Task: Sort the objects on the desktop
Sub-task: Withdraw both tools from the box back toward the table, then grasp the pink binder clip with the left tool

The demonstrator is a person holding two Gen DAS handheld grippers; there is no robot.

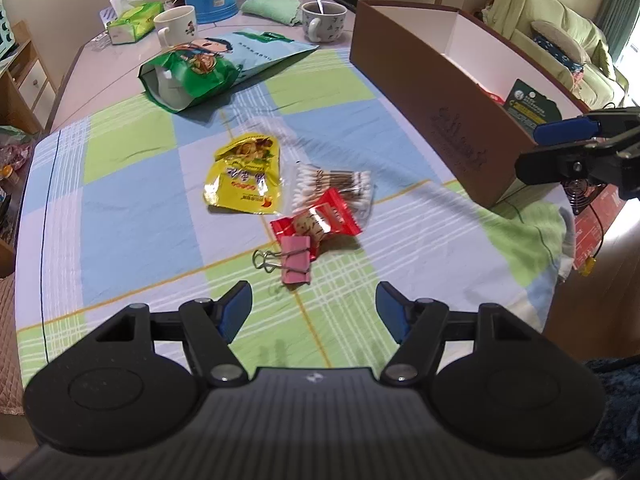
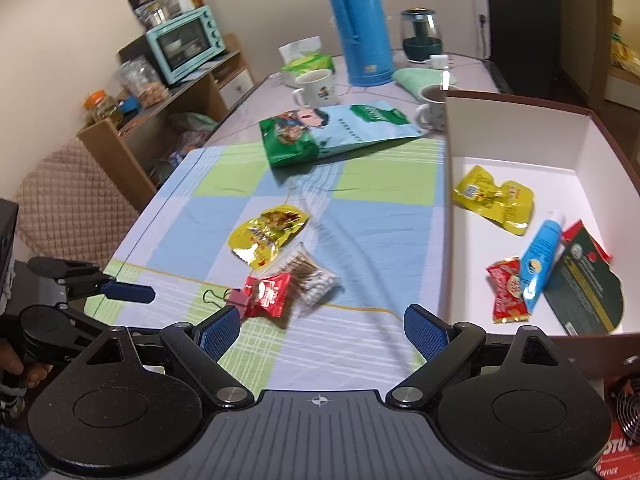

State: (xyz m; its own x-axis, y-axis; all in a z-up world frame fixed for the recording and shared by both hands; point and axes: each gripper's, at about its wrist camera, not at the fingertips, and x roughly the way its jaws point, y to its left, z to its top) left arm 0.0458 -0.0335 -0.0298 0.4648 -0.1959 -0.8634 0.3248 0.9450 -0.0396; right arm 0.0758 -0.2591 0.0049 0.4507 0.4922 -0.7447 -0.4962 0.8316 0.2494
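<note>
Two tongs, left tongs (image 1: 314, 312) and right tongs (image 2: 322, 330), gape empty; just ahead, we'd pinch the stiff pink binder clip (image 1: 296, 260) across its body.

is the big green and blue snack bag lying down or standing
Lying down: the big green and blue snack bag rests flat on the table's checked cloth.

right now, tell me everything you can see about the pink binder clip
The pink binder clip is a small folded clip with a pink, painted-looking body and two thin wire handles, both lying flat to one side. It lies on the checked cloth, nearest the left gripper of the loose pile. Its far edge touches or slightly overlaps the red snack packet. Nothing grips it.
</note>
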